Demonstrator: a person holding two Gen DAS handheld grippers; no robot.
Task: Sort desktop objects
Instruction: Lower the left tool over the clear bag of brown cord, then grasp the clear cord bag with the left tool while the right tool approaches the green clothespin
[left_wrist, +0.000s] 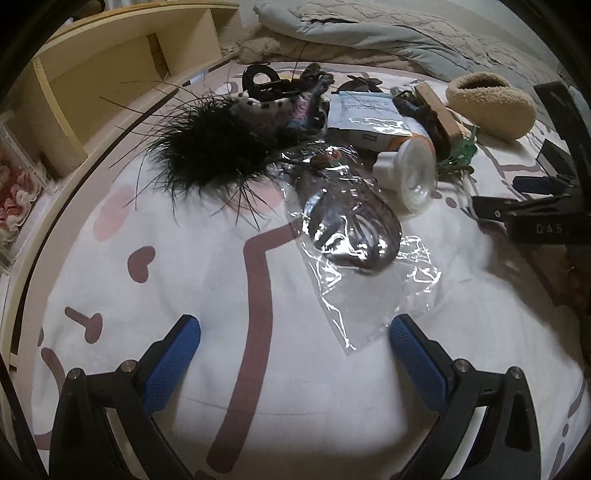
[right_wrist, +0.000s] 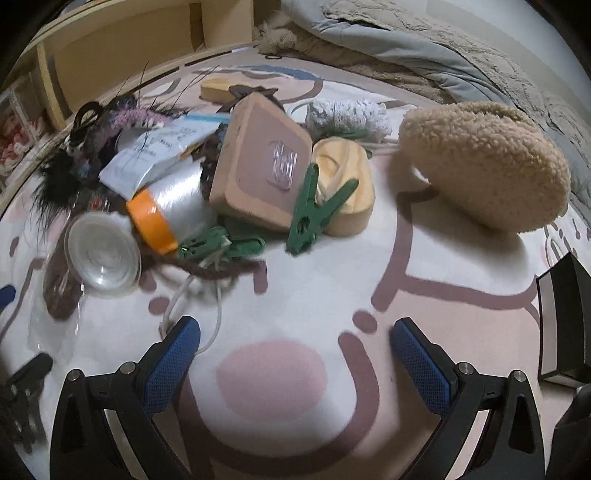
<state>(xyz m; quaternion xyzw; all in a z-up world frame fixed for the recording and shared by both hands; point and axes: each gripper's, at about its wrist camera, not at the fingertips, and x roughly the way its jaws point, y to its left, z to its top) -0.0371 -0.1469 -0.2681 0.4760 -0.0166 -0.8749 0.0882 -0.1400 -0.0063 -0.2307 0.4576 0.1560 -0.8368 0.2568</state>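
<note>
Sorting looks barely begun, judging from the layout: the objects lie in 1 heap toward the far side of the bed (left_wrist: 258, 369), on its white patterned cover, and neither tool holds anything. The left gripper (left_wrist: 294, 343) hovers over bare cover with jaws apart and empty, the corner of a clear plastic bag (left_wrist: 354, 254) reaching almost between its fingertips; dark looped items sit inside the bag. The right gripper (right_wrist: 295, 345) also has its jaws apart and empty, with a thin white cord (right_wrist: 214, 314) running to just beside its left finger. Further out in the heap: a black feather tuft (left_wrist: 207, 155), a clear spool with an orange rim (right_wrist: 173, 206), a tan flat case (right_wrist: 262, 162) leaning upright, a green clothespin (right_wrist: 314, 210) propped against it, and a fleece pouch (right_wrist: 484, 166) standing apart toward the right edge. Likely next move: the left tool advances a little and closes on the bag corner; the film is thin and slick, so a low, flat approach seems needed. Open room is good in the near half of the bed. A wooden shelf unit (left_wrist: 122, 70) borders the left edge, a folded quilt (left_wrist: 369, 33) the far edge, and a dark box (right_wrist: 565, 317) sits at the near right.
</note>
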